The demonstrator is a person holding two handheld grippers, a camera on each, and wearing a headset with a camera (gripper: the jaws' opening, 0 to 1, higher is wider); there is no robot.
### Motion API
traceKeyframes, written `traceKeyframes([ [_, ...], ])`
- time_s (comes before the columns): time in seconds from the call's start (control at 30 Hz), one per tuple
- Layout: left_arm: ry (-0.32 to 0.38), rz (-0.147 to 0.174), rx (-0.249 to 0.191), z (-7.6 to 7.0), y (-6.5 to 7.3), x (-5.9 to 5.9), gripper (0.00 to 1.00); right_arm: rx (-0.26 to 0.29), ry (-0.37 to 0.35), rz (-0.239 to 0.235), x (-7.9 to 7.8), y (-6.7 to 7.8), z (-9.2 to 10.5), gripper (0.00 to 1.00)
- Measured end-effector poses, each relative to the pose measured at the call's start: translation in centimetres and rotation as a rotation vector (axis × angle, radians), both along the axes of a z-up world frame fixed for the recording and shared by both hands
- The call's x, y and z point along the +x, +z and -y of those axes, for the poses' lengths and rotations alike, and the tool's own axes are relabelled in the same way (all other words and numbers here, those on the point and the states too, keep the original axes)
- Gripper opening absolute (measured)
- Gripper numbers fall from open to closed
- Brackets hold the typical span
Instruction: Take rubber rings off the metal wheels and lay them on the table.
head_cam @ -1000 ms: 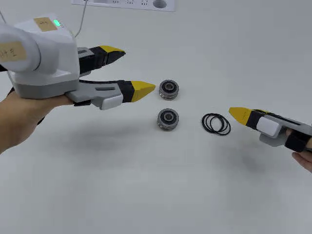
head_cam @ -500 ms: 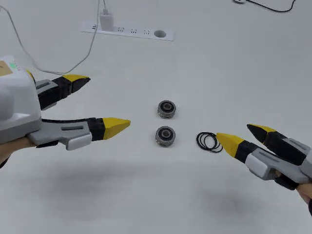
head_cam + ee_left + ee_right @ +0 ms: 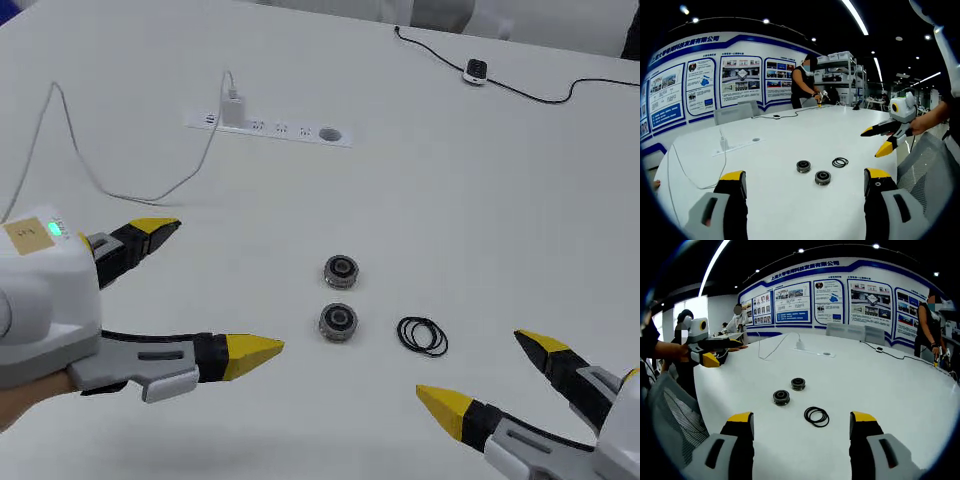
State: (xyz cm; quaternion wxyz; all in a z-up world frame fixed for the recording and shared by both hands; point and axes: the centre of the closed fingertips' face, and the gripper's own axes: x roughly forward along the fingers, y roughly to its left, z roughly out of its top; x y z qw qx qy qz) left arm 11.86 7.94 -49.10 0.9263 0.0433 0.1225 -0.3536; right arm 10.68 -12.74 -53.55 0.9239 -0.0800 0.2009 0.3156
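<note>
Two metal wheels stand on the white table, one [image 3: 341, 271] farther and one [image 3: 338, 322] nearer; both appear again in the left gripper view [image 3: 803, 166] [image 3: 822, 177] and the right gripper view [image 3: 798, 384] [image 3: 781, 397]. A small pile of black rubber rings [image 3: 422, 335] [image 3: 840, 162] [image 3: 817, 416] lies flat on the table to the right of the nearer wheel. My left gripper [image 3: 218, 290] [image 3: 805, 182] hovers open at the left, well short of the wheels. My right gripper [image 3: 492, 375] [image 3: 802, 425] is open at the lower right, apart from the rings.
A white power strip [image 3: 268, 129] with a plugged-in adapter and trailing cable lies at the back left. A black cable with a small puck [image 3: 476, 71] runs along the far right. Another person stands at the table's far end [image 3: 805, 85].
Both grippers have pulled back toward me and away from the wheels. The head camera has risen, so more of the table shows. Wheels and rings lie where they were.
</note>
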Motion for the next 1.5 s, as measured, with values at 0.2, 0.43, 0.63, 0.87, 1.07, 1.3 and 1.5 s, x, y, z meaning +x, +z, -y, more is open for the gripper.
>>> traceKeyframes([
  [0.2,0.039,-0.003,-0.013,-0.7,-0.7,-1.6,1.0,-0.007,0.005,0.015,-0.8,-0.3,-0.3,0.86],
  [0.43,0.068,-0.023,-0.002,-1.4,-1.6,-3.1,1.0,-0.006,0.009,0.02,-1.4,0.0,-0.3,0.91],
  [0.63,0.112,-0.008,-0.014,-1.8,-1.2,-3.3,1.0,0.018,-0.023,0.023,-1.1,0.4,0.7,0.91],
  [0.87,0.133,-0.002,-0.006,-2.2,-0.9,-3.6,1.0,0.061,-0.056,0.03,-0.7,0.9,1.3,0.91],
  [1.07,0.155,-0.001,-0.014,-3.2,-0.8,-4.1,1.0,0.057,-0.039,0.026,-1.0,0.9,1.2,0.91],
  [1.3,0.168,-0.015,-0.006,-3.5,-1.3,-4.2,1.0,0.067,-0.044,0.024,-1.0,1.1,1.2,0.9],
  [1.5,0.173,-0.026,-0.007,-3.5,-1.6,-4.2,1.0,0.082,-0.045,0.016,-1.1,1.0,1.1,0.9],
])
